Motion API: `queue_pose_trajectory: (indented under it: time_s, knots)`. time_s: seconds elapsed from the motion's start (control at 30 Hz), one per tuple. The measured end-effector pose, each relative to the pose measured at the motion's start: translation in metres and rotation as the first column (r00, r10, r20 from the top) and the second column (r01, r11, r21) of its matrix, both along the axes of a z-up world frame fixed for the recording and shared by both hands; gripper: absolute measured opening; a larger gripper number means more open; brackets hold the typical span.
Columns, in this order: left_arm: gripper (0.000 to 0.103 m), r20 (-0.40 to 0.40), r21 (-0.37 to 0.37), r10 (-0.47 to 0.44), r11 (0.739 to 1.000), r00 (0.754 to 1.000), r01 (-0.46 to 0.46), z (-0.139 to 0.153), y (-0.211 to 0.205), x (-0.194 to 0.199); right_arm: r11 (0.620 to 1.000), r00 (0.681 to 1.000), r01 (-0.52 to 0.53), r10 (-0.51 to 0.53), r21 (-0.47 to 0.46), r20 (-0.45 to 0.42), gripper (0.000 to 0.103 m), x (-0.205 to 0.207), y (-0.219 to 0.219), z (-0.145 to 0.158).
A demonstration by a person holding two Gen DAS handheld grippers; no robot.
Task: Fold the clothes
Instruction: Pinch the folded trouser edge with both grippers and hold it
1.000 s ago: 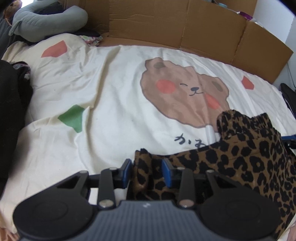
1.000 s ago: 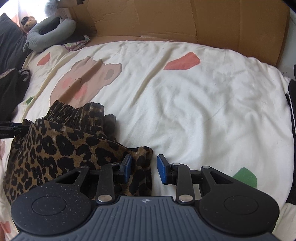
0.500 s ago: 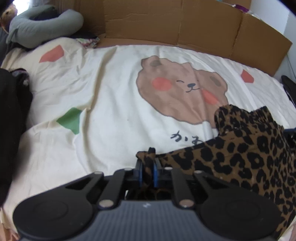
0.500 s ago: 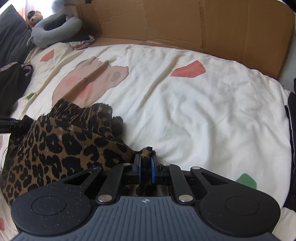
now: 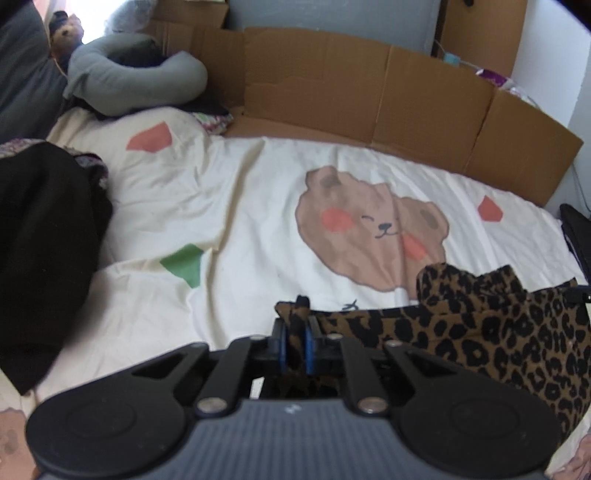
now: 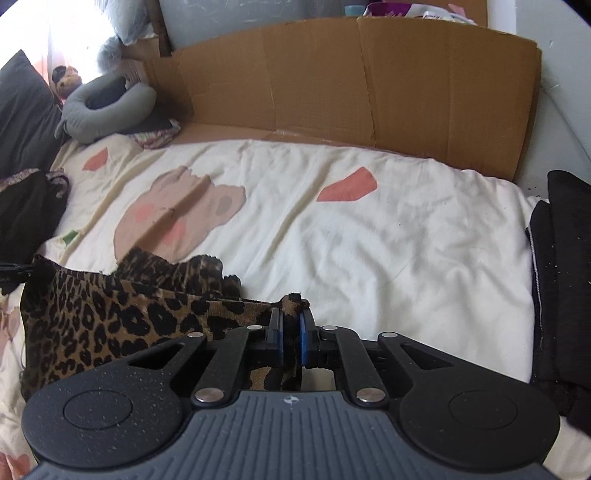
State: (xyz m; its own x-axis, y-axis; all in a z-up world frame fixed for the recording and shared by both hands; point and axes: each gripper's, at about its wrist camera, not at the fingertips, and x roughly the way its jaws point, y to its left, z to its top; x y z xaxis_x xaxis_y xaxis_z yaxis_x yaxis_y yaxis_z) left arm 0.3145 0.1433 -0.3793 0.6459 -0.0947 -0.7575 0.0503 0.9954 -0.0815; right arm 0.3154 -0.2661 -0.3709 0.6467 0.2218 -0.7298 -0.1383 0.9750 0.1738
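A leopard-print garment (image 5: 491, 339) lies bunched on the cream bear-print bedsheet (image 5: 229, 206). In the left wrist view my left gripper (image 5: 295, 341) is shut on the garment's left corner, a tuft of cloth poking up between the blue pads. The cloth stretches off to the right from there. In the right wrist view the same garment (image 6: 110, 317) spreads to the left, and my right gripper (image 6: 290, 338) is shut on its right corner. Both pinched corners are lifted off the sheet. The garment's middle sags in folds.
A black garment pile (image 5: 40, 258) lies at the left. A grey neck pillow (image 5: 136, 83) and a small teddy bear (image 5: 64, 35) sit at the back left. A cardboard wall (image 6: 369, 77) lines the far side of the bed. Dark folded clothes (image 6: 565, 280) are stacked at the right edge.
Both grippers closed on the garment's near corners, then rose with them. The view now takes in more of the cardboard and the wall behind.
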Motion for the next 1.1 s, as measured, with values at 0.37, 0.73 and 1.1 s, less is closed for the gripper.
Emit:
queue_pose_trajectory:
  time_s: [0.37,0.73,1.1]
  knots:
    - [0.01,0.076,-0.029,0.008,1.0,0.997,-0.006,0.032,0.001,0.0,1.0,0.998,0.015,-0.015,0.016,0.059,0.006,-0.006,-0.004,0.026]
    - [0.01,0.1,-0.016,-0.027,0.999,0.995,0.029,0.034,-0.014,0.032,0.999,0.997,0.05,-0.049,-0.01,0.067,0.006,0.006,-0.013,0.028]
    - [0.01,-0.008,0.018,-0.008,1.0,1.0,0.008,-0.012,-0.012,0.062,0.999,0.999,0.041,-0.041,-0.03,0.024,0.006,0.035,-0.007,0.001]
